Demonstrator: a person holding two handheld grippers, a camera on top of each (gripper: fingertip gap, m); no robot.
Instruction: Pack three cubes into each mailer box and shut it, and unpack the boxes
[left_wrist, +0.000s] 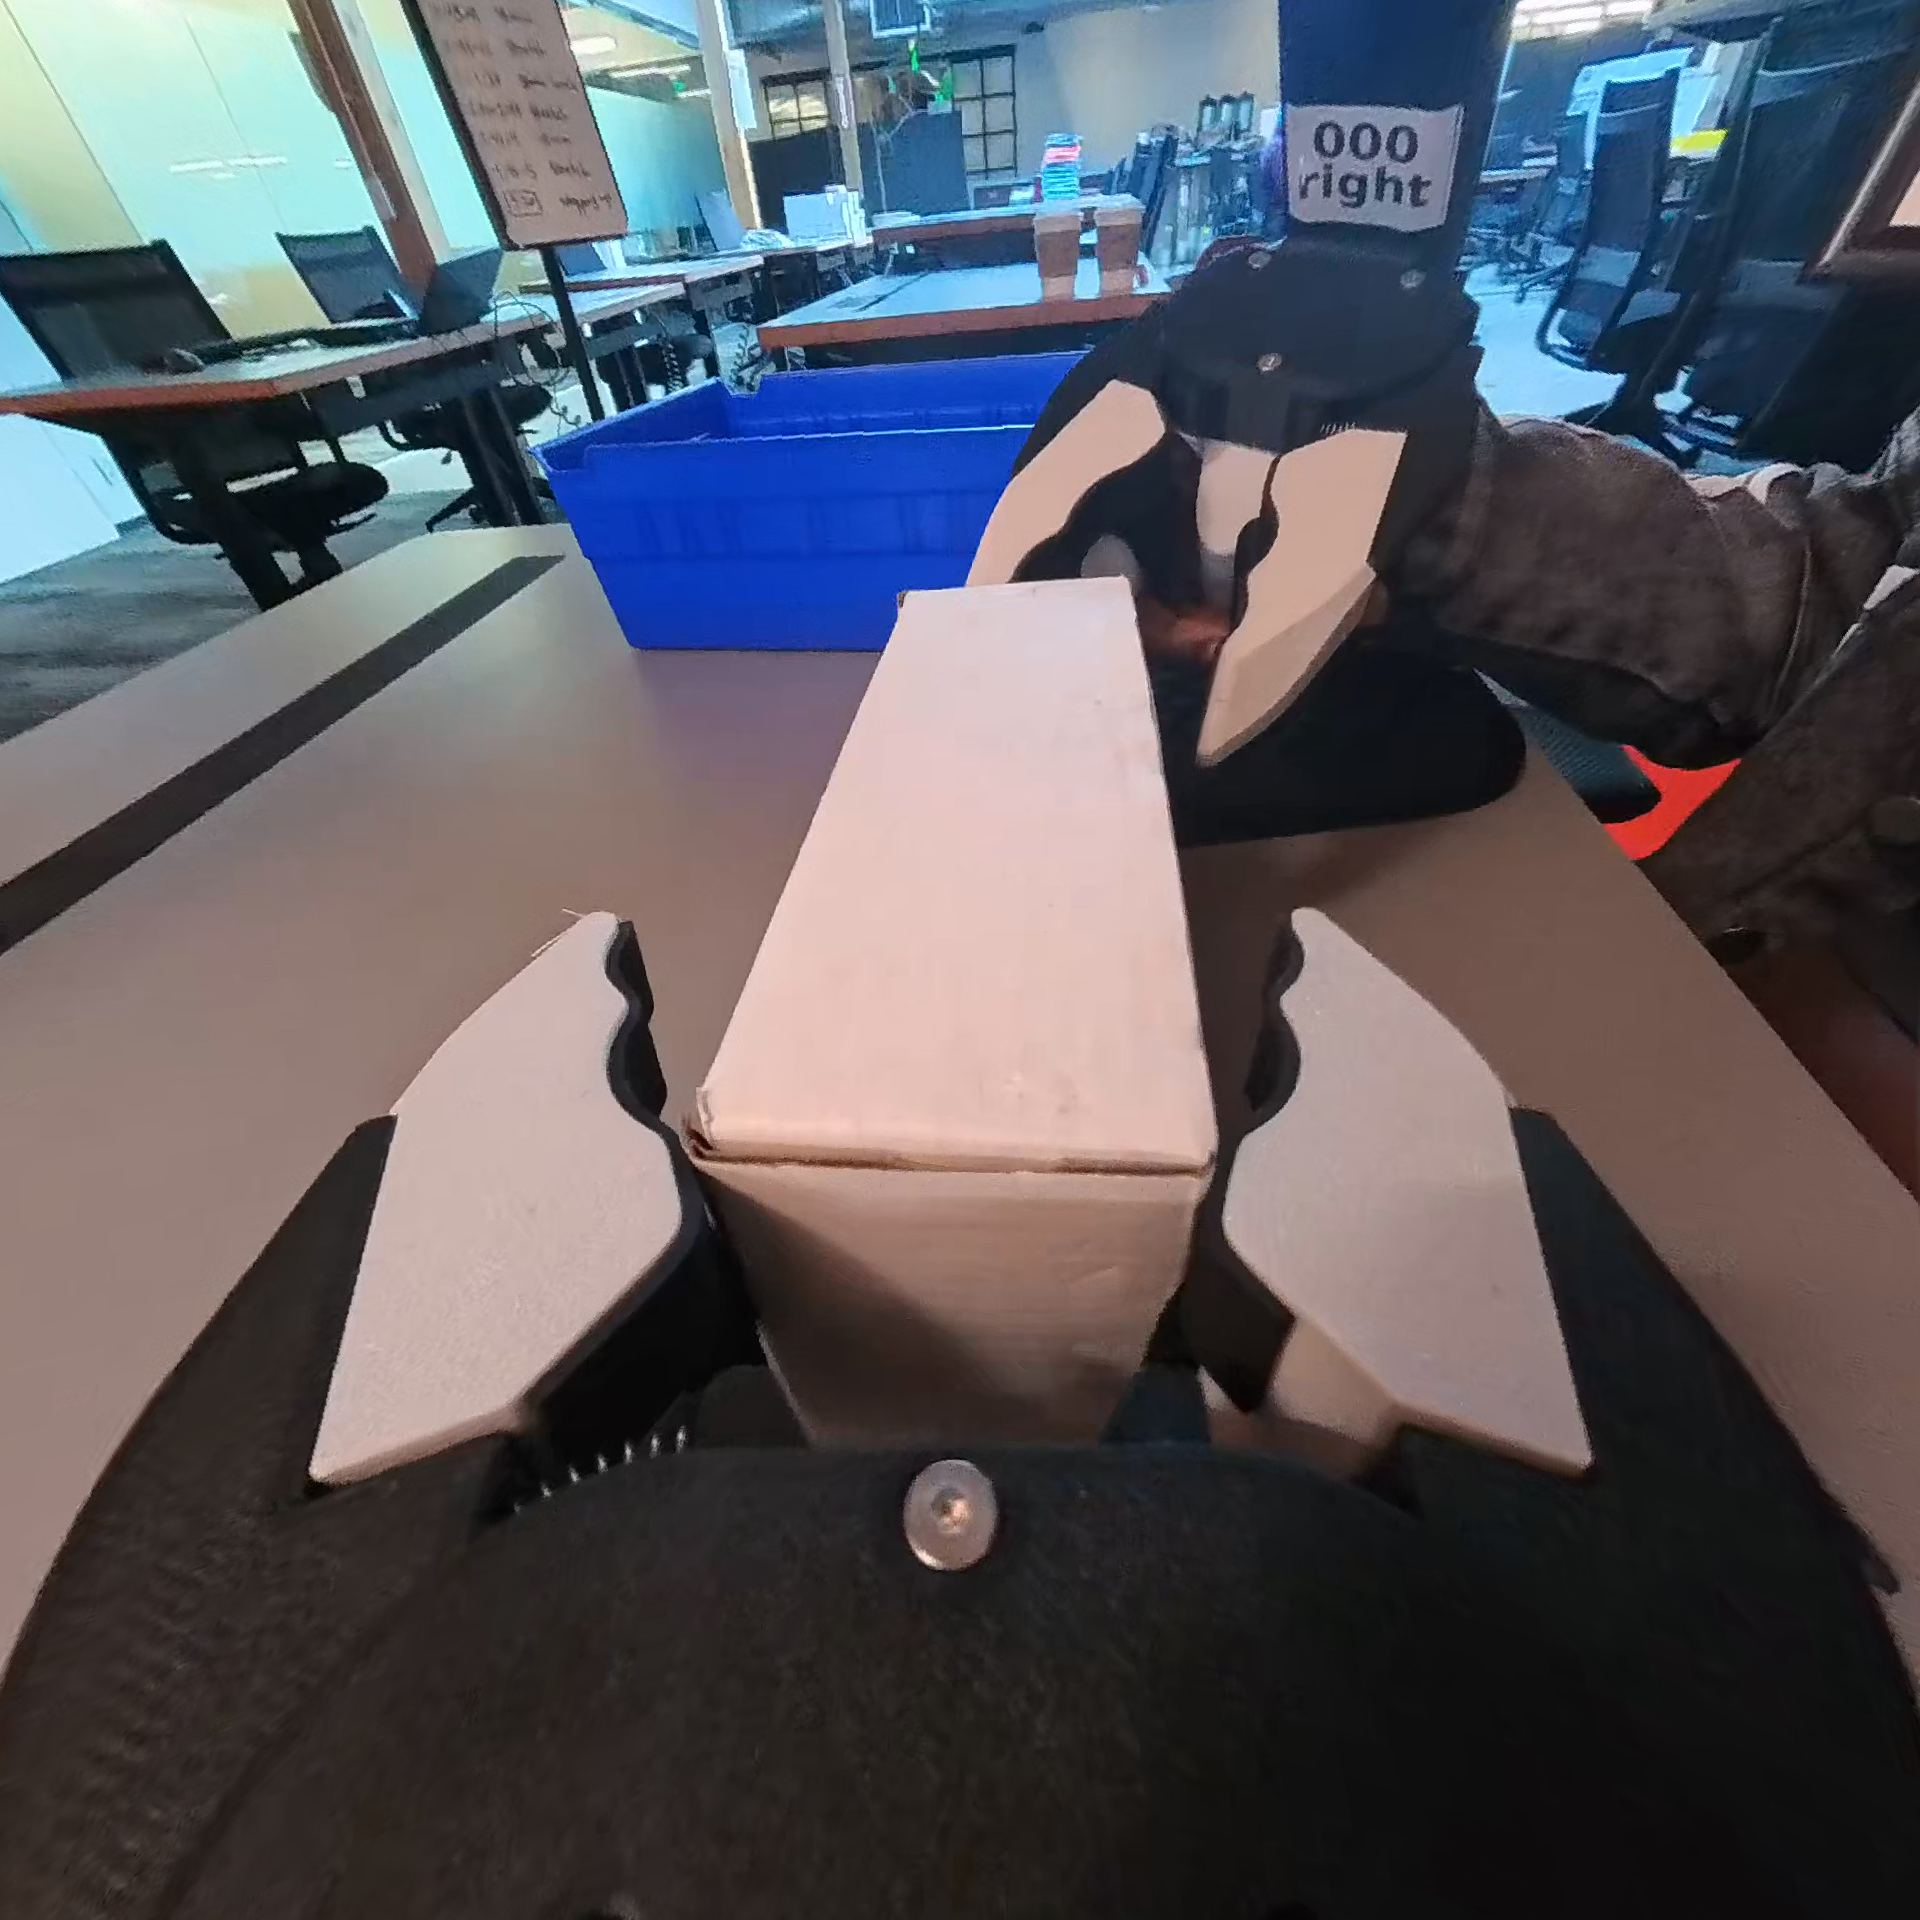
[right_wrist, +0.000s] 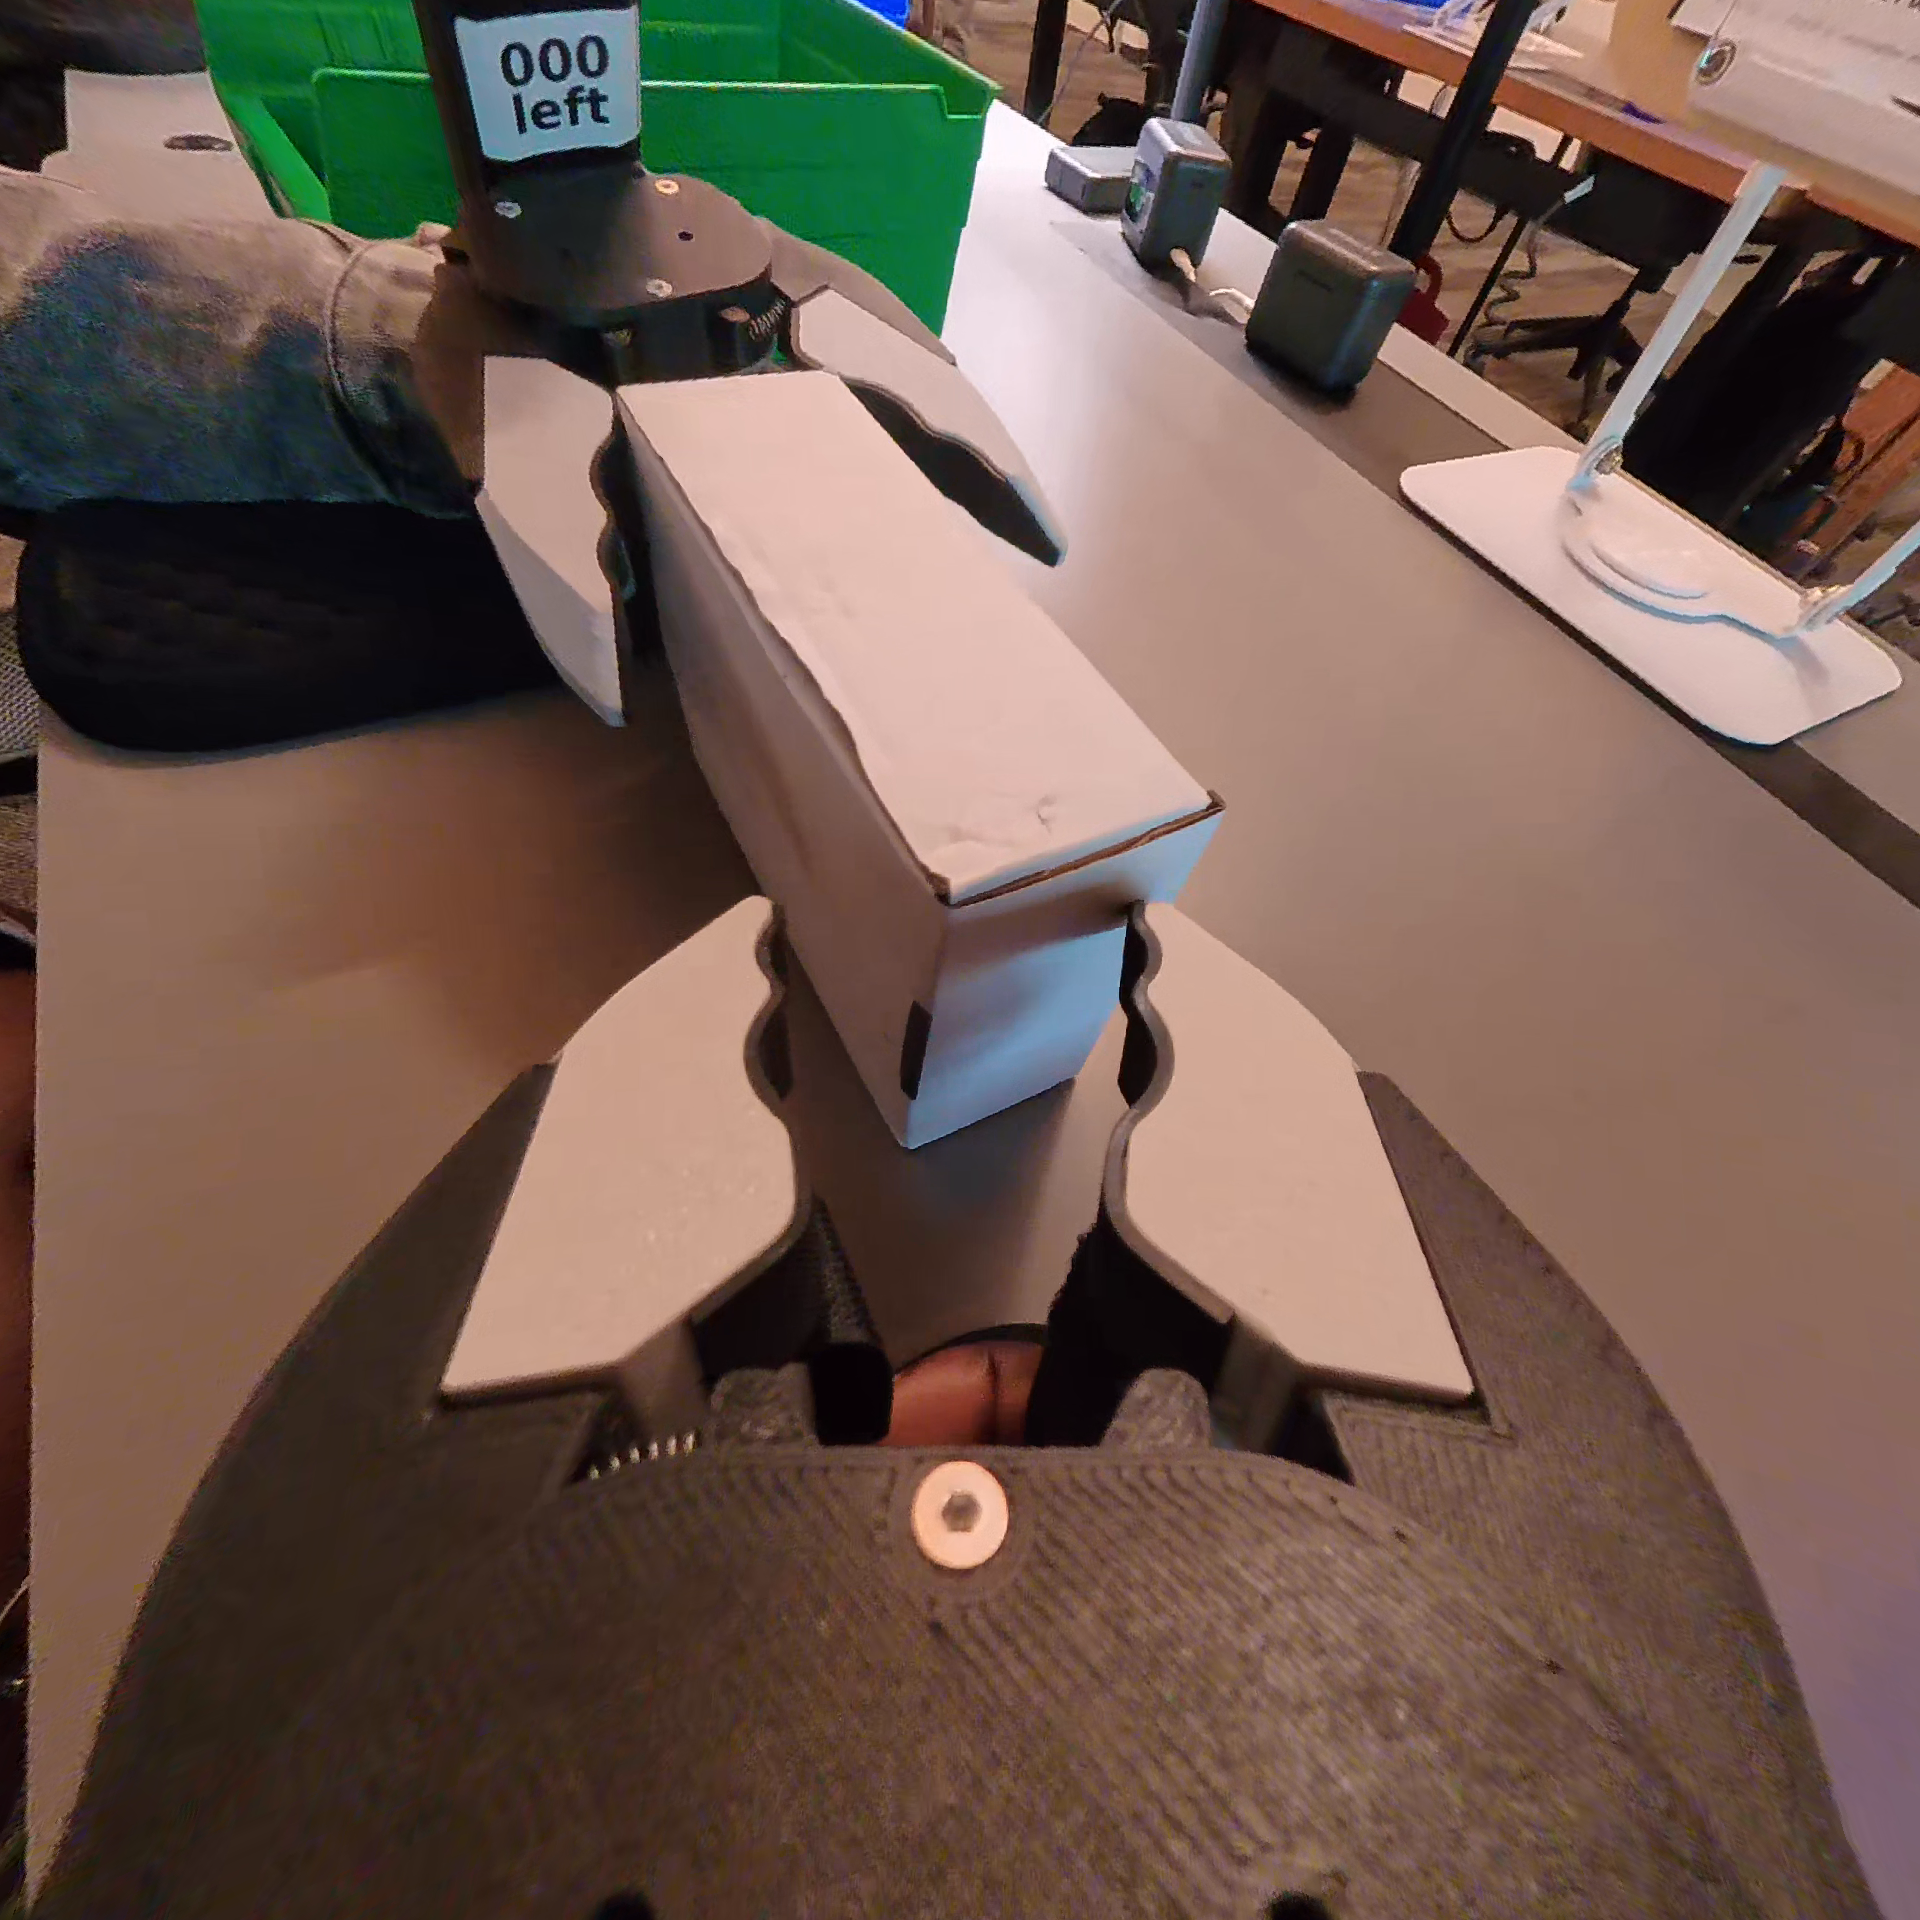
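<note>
Even indoor light, wide-angle views
Straight lines bow toward the edges; soft shadow under the box (right_wrist: 914, 665) on the table (right_wrist: 1351, 831); slight blur at the frame bottoms

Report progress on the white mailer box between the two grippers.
Done, by the look of it: the white mailer box lies shut on the grey table; its contents are hidden. In hand: the left gripper and the right gripper each straddle one end, fingers open. Left: no cubes show, and other boxes cannot be judged; the blue bin interior is unseen.
</note>
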